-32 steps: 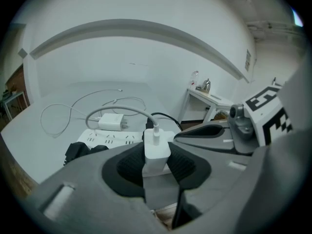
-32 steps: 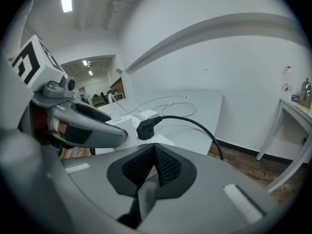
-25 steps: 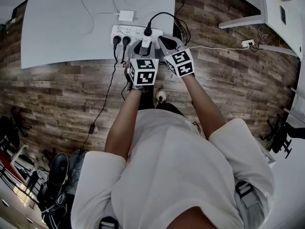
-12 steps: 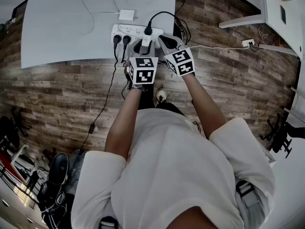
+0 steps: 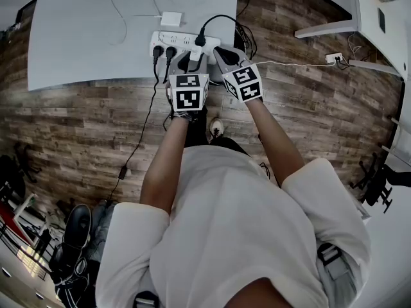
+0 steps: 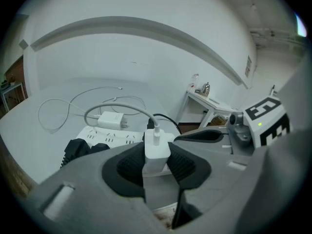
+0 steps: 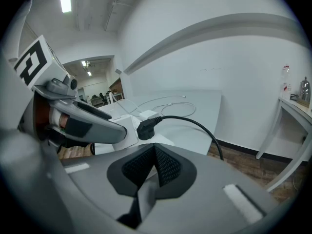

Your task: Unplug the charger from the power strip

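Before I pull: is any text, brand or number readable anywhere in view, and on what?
No text can be read.
Marker cubes: black-and-white square patterns, no words.
Wall sign: too small to read.
Power strip and charger: no print visible.

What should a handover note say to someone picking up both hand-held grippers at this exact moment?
Left hand-held gripper: shut on the white charger, with a pad on each side.
Right hand-held gripper: shut and empty, over the right end of the power strip. Whether it touches the strip is unclear.
The charger stands at the strip, right of the two black plugs. Whether its pins are out cannot be told.
Done: grip taken.
Left: pull the charger straight out, probably steadying the strip with the right gripper, and leave the other plugs in.
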